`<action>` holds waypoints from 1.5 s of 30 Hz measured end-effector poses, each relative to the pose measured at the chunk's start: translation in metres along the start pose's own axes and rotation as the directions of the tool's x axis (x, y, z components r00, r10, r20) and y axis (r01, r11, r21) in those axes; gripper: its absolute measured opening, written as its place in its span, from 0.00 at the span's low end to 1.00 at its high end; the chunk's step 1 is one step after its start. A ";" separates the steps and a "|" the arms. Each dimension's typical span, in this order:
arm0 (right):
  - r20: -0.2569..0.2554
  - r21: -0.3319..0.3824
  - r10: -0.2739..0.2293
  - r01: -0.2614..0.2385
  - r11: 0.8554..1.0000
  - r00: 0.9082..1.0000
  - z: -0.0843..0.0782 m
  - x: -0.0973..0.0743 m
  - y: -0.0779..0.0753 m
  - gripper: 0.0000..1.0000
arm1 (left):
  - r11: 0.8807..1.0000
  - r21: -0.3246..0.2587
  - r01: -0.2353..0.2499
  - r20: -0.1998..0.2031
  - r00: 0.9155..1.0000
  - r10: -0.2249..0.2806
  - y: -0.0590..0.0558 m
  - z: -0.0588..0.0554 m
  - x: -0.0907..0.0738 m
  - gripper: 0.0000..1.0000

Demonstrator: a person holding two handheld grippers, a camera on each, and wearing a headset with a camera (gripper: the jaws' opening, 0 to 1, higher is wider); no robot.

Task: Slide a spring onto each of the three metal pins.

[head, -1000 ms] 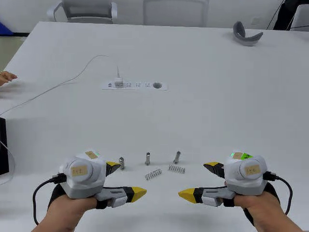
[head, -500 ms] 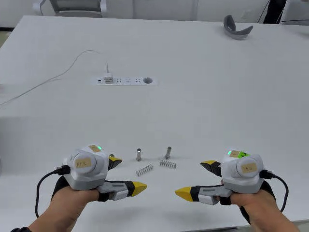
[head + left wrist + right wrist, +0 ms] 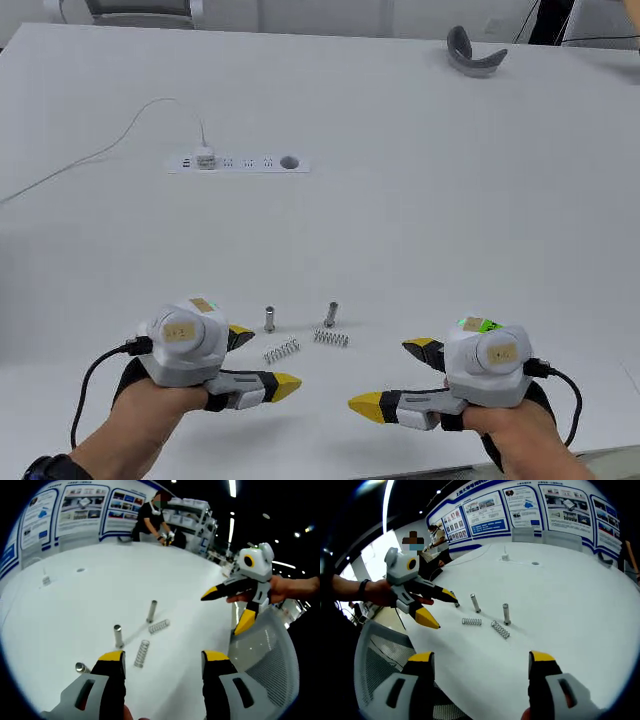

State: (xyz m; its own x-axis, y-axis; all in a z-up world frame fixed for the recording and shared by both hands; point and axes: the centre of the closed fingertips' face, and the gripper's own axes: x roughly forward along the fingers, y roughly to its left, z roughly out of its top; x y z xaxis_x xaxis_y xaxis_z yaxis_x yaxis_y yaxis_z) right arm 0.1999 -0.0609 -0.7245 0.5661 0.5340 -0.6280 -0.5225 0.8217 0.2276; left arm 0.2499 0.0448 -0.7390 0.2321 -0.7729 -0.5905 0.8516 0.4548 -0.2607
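Two bare metal pins (image 3: 269, 318) (image 3: 330, 314) stand upright near the front of the white table (image 3: 420, 200). Just in front of them lie two loose springs (image 3: 282, 350) (image 3: 331, 338). My left gripper (image 3: 270, 357) is open, with its far jaw by the left pin. The left gripper view shows the pins (image 3: 118, 635) (image 3: 152, 611), a third pin (image 3: 81, 668) low beside my jaw, and both springs (image 3: 141, 653) (image 3: 159, 626). My right gripper (image 3: 383, 375) is open and empty, right of the springs. In its own view are the pins (image 3: 475, 602) (image 3: 505, 614) and springs (image 3: 471, 621) (image 3: 500, 629).
A white power strip (image 3: 237, 162) with a plugged cable (image 3: 100, 150) lies mid-table. A grey curved object (image 3: 472, 55) rests at the far edge. A mesh chair (image 3: 375, 655) stands at the table's near edge. A person (image 3: 150, 517) stands at the far side.
The head camera has tilted, shifting the whole picture. My left gripper has edged right toward the pins and now covers the leftmost one in the head view. Both grippers stay open.
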 end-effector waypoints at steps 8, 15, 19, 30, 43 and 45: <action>0.002 0.000 0.006 -0.006 1.000 1.000 0.001 0.000 0.000 0.79 | 1.000 -0.001 -0.003 -0.014 1.000 0.003 0.006 -0.001 0.018 0.57; -0.007 0.002 0.013 -0.013 1.000 1.000 -0.002 0.000 -0.001 0.80 | 0.999 0.001 -0.037 -0.048 0.998 0.037 0.016 -0.012 0.028 0.47; -0.014 0.000 0.017 -0.017 1.000 1.000 -0.004 0.000 0.001 0.80 | 0.998 0.011 -0.063 -0.077 0.995 0.063 0.023 -0.021 0.033 0.40; -0.018 0.000 0.036 -0.036 0.999 0.999 -0.004 0.004 0.006 0.82 | 0.994 0.037 -0.098 -0.105 0.989 0.102 0.029 -0.028 0.040 0.24; -0.029 0.001 0.033 -0.033 0.999 0.999 -0.008 0.002 0.006 0.82 | 0.988 0.063 -0.139 -0.139 0.979 0.147 0.033 -0.038 0.043 0.11; -0.030 0.002 0.033 -0.033 0.999 0.999 -0.009 0.001 0.005 0.81 | 0.989 0.047 -0.141 -0.140 0.979 0.146 0.032 -0.039 0.042 0.11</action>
State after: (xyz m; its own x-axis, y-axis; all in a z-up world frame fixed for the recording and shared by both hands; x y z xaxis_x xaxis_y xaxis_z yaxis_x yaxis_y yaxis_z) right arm 0.1920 -0.0577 -0.7306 0.5293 0.5543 -0.6423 -0.5393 0.8043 0.2495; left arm 0.2691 0.0442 -0.8017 0.2858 -0.6282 -0.7237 0.8315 0.5379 -0.1385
